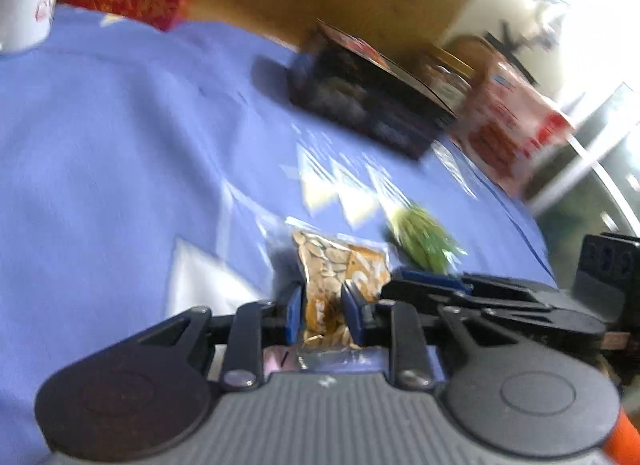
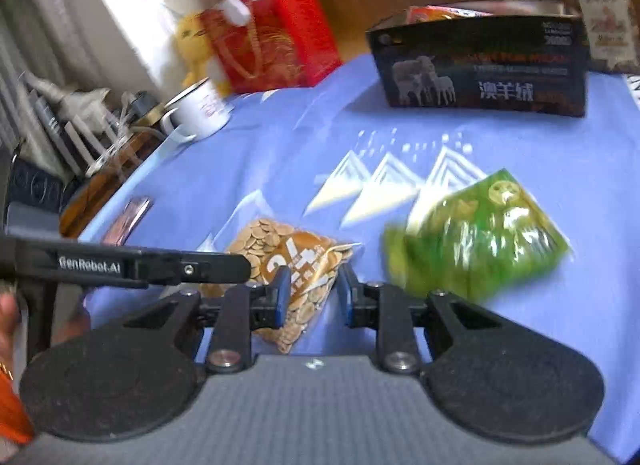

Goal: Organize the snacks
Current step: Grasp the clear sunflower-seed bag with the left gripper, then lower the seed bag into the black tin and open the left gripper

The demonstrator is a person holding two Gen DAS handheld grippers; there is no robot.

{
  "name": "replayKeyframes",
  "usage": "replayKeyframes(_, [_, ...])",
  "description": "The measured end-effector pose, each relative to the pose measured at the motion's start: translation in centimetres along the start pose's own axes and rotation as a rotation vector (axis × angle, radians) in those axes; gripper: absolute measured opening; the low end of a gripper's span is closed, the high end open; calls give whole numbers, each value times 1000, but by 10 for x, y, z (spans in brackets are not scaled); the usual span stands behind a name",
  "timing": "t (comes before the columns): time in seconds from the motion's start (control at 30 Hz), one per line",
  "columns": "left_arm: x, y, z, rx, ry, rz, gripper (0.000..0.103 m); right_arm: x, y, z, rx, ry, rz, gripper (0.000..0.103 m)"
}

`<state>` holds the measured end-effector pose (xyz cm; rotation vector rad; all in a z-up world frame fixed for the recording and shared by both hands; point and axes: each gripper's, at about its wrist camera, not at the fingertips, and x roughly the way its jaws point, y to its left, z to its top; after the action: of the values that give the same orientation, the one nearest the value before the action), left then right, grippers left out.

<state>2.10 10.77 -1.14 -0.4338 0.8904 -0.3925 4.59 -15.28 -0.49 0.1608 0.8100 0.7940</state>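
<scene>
Blue pads of my left gripper [image 1: 320, 311] pinch the clear bag of seeds [image 1: 340, 265] at bottom centre of the left wrist view. My right gripper [image 2: 314, 291] stands a little spread over the same seed bag, its left pad at the bag's edge, the right pad clear of it; whether it touches I cannot tell. Right of the seeds lies a green snack packet [image 2: 480, 241], blurred. At upper right sits an open black carton [image 2: 484, 61] on the blue cloth [image 2: 280, 137]; a white mug [image 2: 200, 109] stands at left.
</scene>
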Motion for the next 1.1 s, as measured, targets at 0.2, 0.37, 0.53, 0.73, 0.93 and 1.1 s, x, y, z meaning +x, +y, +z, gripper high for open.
replayKeyframes(0.2, [14,-43,-26,79,-14,-52,23,-62,-15,-52,19,-93,-6,48])
replayKeyframes(0.37, [20,-58,-23,118,-1,-63,46,-83,-39,-65,175,-129,15,46])
replayKeyframes(0.53, [23,-58,-25,112,4,-88,43,-84,-56,-75,332,-182,109,47])
replayKeyframes(0.73, [31,-45,-34,14,39,-189,16,-60,-39,-65,322,-184,151,37])
replayKeyframes(0.93, [30,-23,-32,-109,66,-257,15,-58,-50,-61,340,-167,178,23])
replayKeyframes(1.1, [31,-34,-30,-41,71,-215,15,-78,-45,-68,249,-177,101,30])
